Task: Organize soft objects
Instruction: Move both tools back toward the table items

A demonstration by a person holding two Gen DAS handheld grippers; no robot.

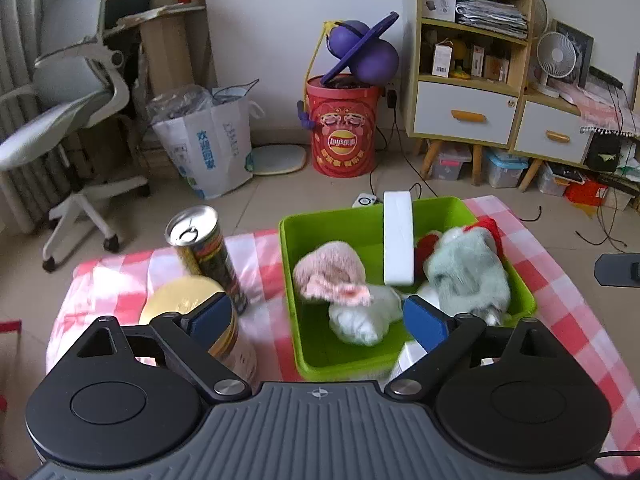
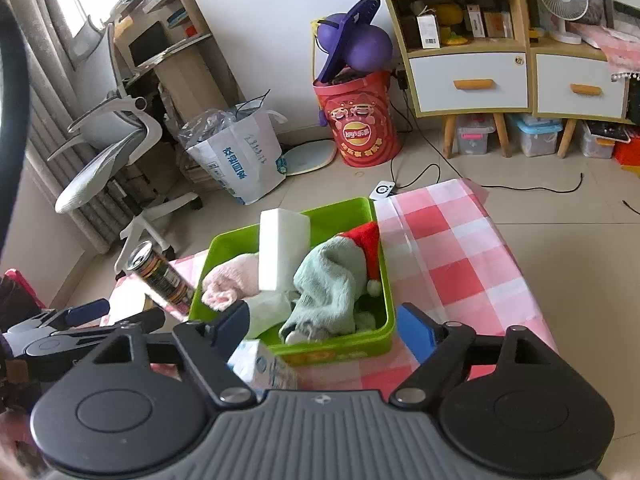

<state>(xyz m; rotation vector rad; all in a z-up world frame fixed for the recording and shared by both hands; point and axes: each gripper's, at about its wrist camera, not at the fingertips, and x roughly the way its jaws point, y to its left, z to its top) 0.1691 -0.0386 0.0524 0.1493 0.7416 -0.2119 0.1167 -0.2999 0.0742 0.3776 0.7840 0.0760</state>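
Note:
A green bin (image 1: 304,344) (image 2: 372,216) sits on the red-checked cloth. In it lie a pink plush (image 1: 328,272) (image 2: 236,276), a mint-green plush (image 1: 468,268) (image 2: 332,284), a red Santa hat (image 2: 366,244), a pale soft piece (image 1: 364,318) and a white foam block (image 1: 398,236) (image 2: 282,252). My left gripper (image 1: 318,320) is open and empty, hovering over the bin's near left part. My right gripper (image 2: 326,326) is open and empty above the bin's near rim. A white packet (image 2: 264,364) lies on the cloth just below it.
A tall drink can (image 1: 208,252) (image 2: 160,276) and a gold-lidded tin (image 1: 196,320) stand left of the bin. The left gripper shows at the left of the right wrist view (image 2: 76,312). Beyond the table are a red Lay's bucket (image 1: 344,128), an office chair (image 1: 72,120), and a paper bag (image 1: 212,140).

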